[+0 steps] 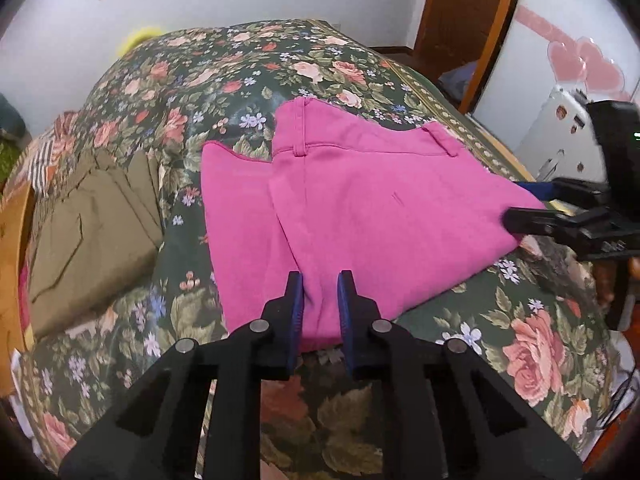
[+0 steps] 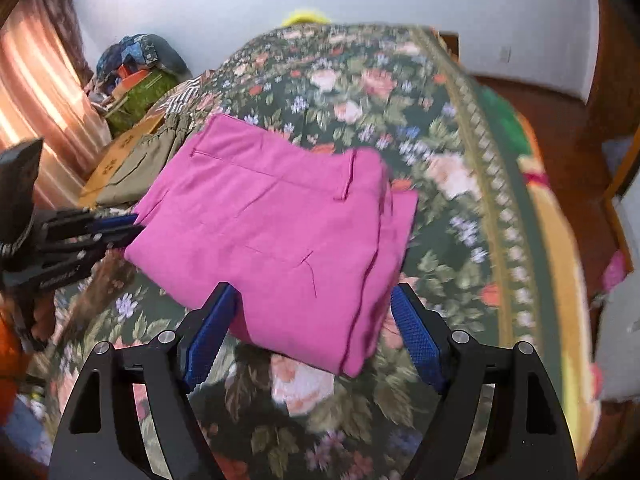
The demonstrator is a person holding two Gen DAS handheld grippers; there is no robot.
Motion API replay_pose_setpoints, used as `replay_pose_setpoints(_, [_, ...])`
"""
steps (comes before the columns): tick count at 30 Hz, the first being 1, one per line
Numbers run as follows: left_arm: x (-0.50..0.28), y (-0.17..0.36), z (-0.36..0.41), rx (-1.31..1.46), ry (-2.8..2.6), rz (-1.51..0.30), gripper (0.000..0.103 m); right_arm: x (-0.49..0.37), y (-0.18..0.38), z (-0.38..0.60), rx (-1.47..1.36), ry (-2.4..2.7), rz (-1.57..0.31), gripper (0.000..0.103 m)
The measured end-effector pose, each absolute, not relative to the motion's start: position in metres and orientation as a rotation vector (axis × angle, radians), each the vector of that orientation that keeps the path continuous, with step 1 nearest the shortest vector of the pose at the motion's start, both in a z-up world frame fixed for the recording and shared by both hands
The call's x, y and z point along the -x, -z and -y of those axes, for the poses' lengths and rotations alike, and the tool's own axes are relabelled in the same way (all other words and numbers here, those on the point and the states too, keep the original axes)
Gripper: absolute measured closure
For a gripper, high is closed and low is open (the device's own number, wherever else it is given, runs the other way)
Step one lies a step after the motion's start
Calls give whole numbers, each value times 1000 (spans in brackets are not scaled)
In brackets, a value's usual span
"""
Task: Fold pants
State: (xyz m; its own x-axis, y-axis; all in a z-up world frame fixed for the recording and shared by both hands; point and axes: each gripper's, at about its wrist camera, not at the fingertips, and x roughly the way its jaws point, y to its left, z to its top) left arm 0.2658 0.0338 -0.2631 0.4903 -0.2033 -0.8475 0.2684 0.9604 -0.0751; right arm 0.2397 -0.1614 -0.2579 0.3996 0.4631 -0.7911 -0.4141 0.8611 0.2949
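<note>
Pants: pink pants (image 1: 360, 216) lie folded into a compact stack at the centre of the frame, on the floral bed (image 1: 224, 64).
Left gripper: left gripper (image 1: 320, 280), jaws narrow and empty, hovers over the near edge.
Right gripper: right gripper (image 2: 314, 296), jaws wide, straddles a corner, perhaps just released; blur hinders certainty.
Upper left: olive garment (image 1: 92, 220), already folded.

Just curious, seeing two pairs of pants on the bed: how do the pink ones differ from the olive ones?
The pink pants are bright and lie mid-bed between the hand-held grippers; the olive pants are drab and sit off at the bed's edge. The pink pants show a smooth waistband with belt loops; the olive pants look more creased. Both lie folded on the floral bedspread.
</note>
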Motion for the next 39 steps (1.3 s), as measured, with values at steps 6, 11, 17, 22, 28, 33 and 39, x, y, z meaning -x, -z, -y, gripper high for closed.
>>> replay_pose_setpoints(6, [-254,263,-50,33,299,-1022,94,-250,263,159,-129,-627,-1057,55])
replay_pose_setpoints(11, [-235,261,-62,102,283,-1029,97,-234,258,157,-128,-659,-1053,57])
replay_pose_setpoints(17, [-201,259,-71,137,248,-1035,97,-205,248,151,-88,-696,-1044,58])
replay_pose_setpoints(22, [-167,261,-82,171,213,-1057,102,-179,240,146,-62,-727,-1040,58])
replay_pose_setpoints(28, [-142,250,-101,186,124,-1027,101,-153,234,141,-3,-730,-1026,58])
replay_pose_setpoints(33, [-160,229,-110,180,97,-980,97,-157,221,157,-55,-661,-989,58])
replay_pose_setpoints(39, [-211,223,-99,159,138,-955,56,-173,213,164,-86,-604,-952,48])
